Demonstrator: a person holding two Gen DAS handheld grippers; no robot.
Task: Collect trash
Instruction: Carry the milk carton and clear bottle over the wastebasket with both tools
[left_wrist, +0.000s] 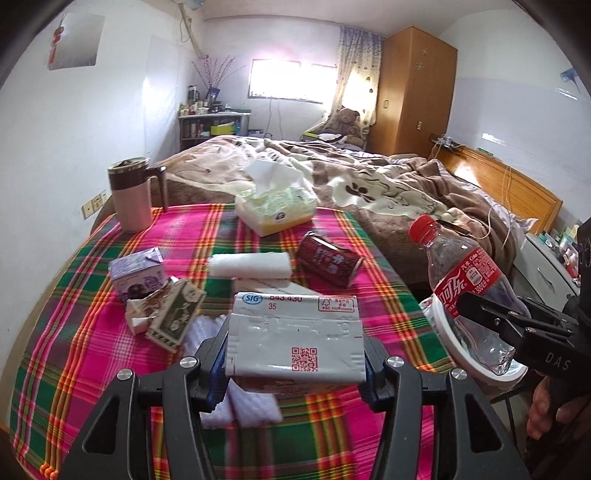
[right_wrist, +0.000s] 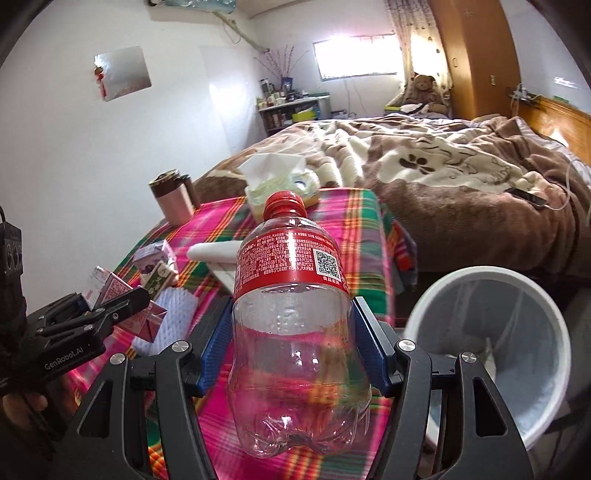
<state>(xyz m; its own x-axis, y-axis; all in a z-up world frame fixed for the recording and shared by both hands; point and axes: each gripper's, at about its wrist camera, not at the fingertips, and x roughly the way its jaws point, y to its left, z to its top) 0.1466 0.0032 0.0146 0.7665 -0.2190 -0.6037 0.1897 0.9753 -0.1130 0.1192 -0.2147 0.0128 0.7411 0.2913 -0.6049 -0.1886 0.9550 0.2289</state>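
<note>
My left gripper is shut on a white drink carton and holds it above the plaid table. My right gripper is shut on an empty clear cola bottle with a red cap, held upright over the table's right edge beside the white trash bin. In the left wrist view the bottle and right gripper are at the right, over the bin. On the table lie a purple carton, a green carton, a red can on its side and crumpled paper.
A pink mug stands at the table's far left corner. A tissue box sits at the far edge. A folded white towel and white cloths lie mid-table. The bed is behind the table, a nightstand at the right.
</note>
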